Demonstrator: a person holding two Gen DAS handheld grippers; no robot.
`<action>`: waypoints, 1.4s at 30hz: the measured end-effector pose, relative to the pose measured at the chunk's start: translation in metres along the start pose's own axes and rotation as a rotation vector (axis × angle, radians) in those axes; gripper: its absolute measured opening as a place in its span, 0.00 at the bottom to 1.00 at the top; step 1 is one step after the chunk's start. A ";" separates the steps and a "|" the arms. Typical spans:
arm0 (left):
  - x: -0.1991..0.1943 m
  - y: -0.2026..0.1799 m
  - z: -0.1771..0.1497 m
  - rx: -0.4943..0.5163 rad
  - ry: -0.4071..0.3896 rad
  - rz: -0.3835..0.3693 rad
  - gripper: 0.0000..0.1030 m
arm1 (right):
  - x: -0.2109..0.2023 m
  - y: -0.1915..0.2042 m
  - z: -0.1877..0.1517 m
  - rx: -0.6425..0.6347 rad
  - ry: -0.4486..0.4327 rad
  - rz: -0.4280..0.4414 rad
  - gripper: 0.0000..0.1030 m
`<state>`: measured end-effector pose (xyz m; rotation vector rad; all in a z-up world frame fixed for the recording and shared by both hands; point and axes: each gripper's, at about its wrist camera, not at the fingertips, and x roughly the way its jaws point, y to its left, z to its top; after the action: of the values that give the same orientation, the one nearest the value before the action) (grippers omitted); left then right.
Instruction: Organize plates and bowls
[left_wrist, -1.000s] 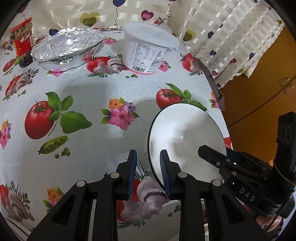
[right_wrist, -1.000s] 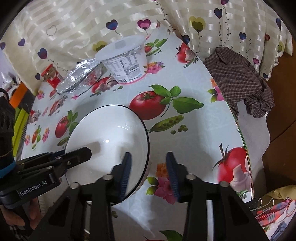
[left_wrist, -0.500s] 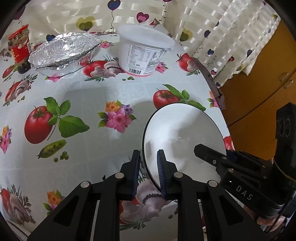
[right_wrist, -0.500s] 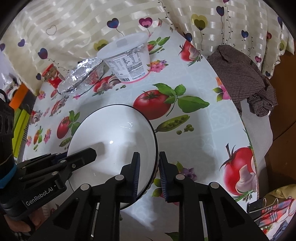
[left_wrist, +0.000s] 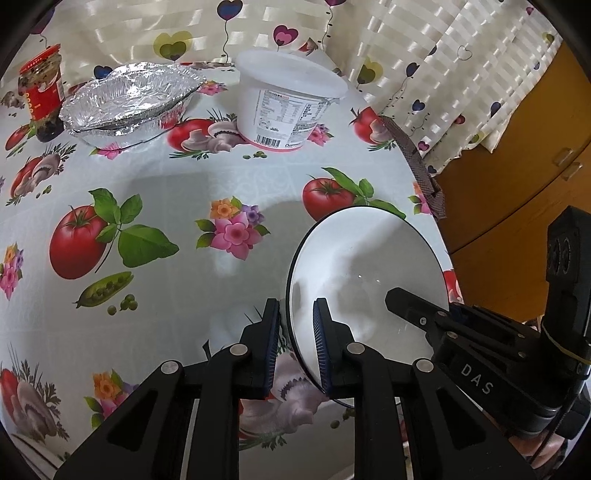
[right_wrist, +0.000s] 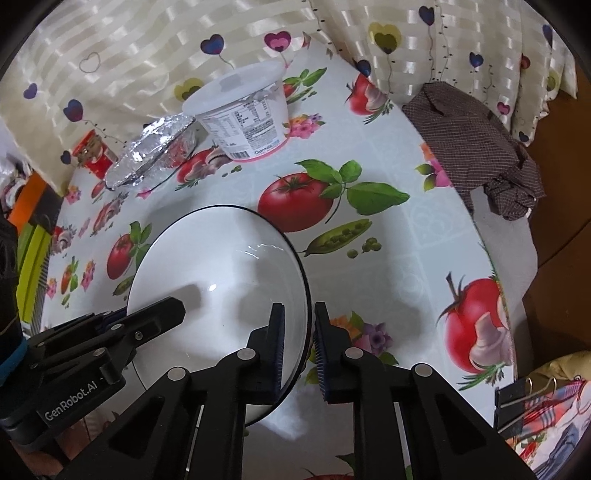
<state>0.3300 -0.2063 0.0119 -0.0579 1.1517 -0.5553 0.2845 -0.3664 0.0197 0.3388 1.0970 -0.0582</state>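
Note:
A white bowl (left_wrist: 369, 266) with a thin black rim sits near the table's right edge, above the flowered tablecloth (left_wrist: 177, 184). My left gripper (left_wrist: 295, 306) is shut on the bowl's left rim, one pad inside and one outside. In the right wrist view the same bowl (right_wrist: 221, 266) has its right rim between the pads of my right gripper (right_wrist: 297, 308), whose jaws are closing and press on the wall. Each gripper shows in the other's view at the opposite side of the bowl: right gripper (left_wrist: 399, 299), left gripper (right_wrist: 173, 308).
At the back of the table stand stacked foil trays (left_wrist: 129, 99), a lidded white tub (left_wrist: 288, 103) and a red-labelled jar (left_wrist: 40, 85). A brown checked cloth (right_wrist: 480, 147) hangs over the right edge. A wooden cabinet (left_wrist: 517, 166) is beyond that edge.
Both pairs of jaws have narrowed onto the bowl's rim, from standing apart around it to clamping it. The bowl looks slightly tilted and lifted now.

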 end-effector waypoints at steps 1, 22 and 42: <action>-0.002 -0.001 0.000 0.006 -0.005 0.007 0.19 | -0.003 0.001 0.000 -0.002 -0.006 0.000 0.14; -0.065 -0.020 -0.024 0.037 -0.078 -0.018 0.19 | -0.070 0.013 -0.022 0.032 -0.064 0.054 0.13; -0.119 -0.036 -0.082 0.067 -0.122 -0.013 0.19 | -0.130 0.029 -0.085 0.024 -0.102 0.074 0.13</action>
<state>0.2092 -0.1654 0.0900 -0.0412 1.0137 -0.5937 0.1571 -0.3288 0.1063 0.3932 0.9823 -0.0225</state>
